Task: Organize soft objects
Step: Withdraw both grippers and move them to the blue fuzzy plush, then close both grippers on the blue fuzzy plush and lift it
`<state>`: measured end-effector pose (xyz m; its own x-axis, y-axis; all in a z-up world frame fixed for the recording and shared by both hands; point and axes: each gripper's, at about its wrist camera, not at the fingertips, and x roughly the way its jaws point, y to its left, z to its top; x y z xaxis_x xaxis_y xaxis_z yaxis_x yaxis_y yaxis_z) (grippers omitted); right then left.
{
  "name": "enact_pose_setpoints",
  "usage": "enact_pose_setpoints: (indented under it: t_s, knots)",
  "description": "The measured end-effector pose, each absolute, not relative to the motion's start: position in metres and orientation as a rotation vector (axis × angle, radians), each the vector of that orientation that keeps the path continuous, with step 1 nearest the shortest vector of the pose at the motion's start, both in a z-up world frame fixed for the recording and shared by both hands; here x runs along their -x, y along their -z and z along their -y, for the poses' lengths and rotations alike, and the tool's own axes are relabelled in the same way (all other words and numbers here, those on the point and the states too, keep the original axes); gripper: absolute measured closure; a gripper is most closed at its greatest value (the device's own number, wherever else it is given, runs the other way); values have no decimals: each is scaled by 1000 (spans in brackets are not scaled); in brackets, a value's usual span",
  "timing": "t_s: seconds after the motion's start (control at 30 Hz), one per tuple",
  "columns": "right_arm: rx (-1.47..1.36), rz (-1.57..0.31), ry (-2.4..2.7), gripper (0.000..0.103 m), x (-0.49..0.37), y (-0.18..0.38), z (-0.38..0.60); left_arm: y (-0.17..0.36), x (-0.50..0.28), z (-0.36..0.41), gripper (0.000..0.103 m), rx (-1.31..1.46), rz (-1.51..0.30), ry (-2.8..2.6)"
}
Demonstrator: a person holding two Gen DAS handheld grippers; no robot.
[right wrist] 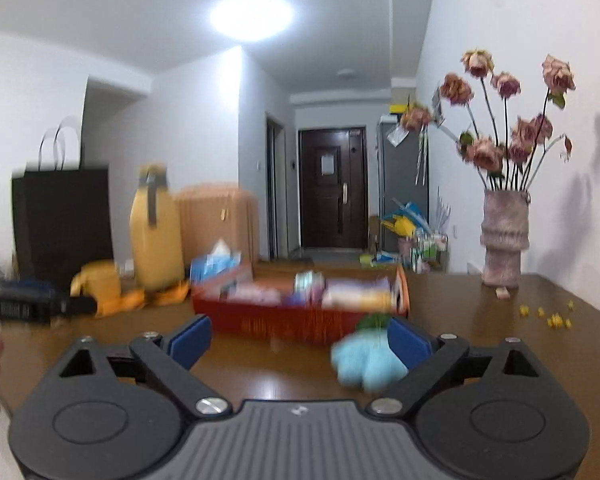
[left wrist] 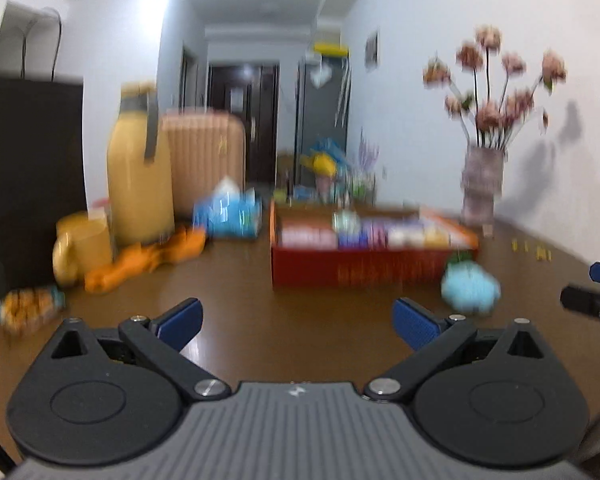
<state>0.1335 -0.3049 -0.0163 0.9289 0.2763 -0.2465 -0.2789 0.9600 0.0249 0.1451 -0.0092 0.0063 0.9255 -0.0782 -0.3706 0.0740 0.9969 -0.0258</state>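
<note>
A light blue plush toy [left wrist: 470, 286] with a green top lies on the brown table just in front of the red box's right corner. In the right wrist view the plush [right wrist: 364, 362] sits right by my right finger's blue pad [right wrist: 408, 342]. A red box [left wrist: 372, 268] holds several soft packs; it also shows in the right wrist view [right wrist: 296, 320]. An orange plush [left wrist: 148, 258] lies at the left by the yellow jug. My left gripper [left wrist: 296, 322] is open and empty. My right gripper [right wrist: 298, 338] is open, nothing between its fingers.
A yellow jug [left wrist: 140, 172], a yellow mug [left wrist: 82, 250], a blue tissue pack [left wrist: 230, 212] and a black bag [left wrist: 28, 176] stand at the left. A vase of dried flowers [left wrist: 482, 184] stands at the back right. A snack pack [left wrist: 28, 308] lies near left.
</note>
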Motion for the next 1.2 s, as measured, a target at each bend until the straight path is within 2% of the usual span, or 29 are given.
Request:
enact_pose_setpoints:
  t_s: [0.13,0.33,0.53,0.63,0.67,0.8,0.87,0.97,1.03,1.1,1.2]
  knots:
    - [-55,-359,-287,8,-128,35,311,5,-149,13,0,-14,-425,84]
    - [-100,-360,-250,8,-143,40,323,10,-173,29,0,-26,-463,132]
    - [-186,-466,-189,12,-205,37,349,10,-231,64,0,-6,-529,244]
    - [-216,-496,-181,18,-245,31,361,13,-274,89,1,34,-603,315]
    - [-225,-511,-183,21,-263,30,366,15,-290,99,4,53,-635,341]
    - [-269,-560,-195,38,-318,35,379,25,-335,133,34,90,-690,434]
    - [-313,-599,-211,50,-341,42,384,31,-356,146,37,123,-729,488]
    - [-382,-651,-245,62,-362,56,387,44,-381,159,38,186,-773,523]
    - [-416,-666,-264,66,-368,63,386,54,-392,160,45,257,-803,535]
    - [-444,-668,-279,69,-368,66,386,62,-400,157,61,333,-847,566]
    - [-464,-679,-306,72,-363,67,382,64,-397,151,67,332,-843,540]
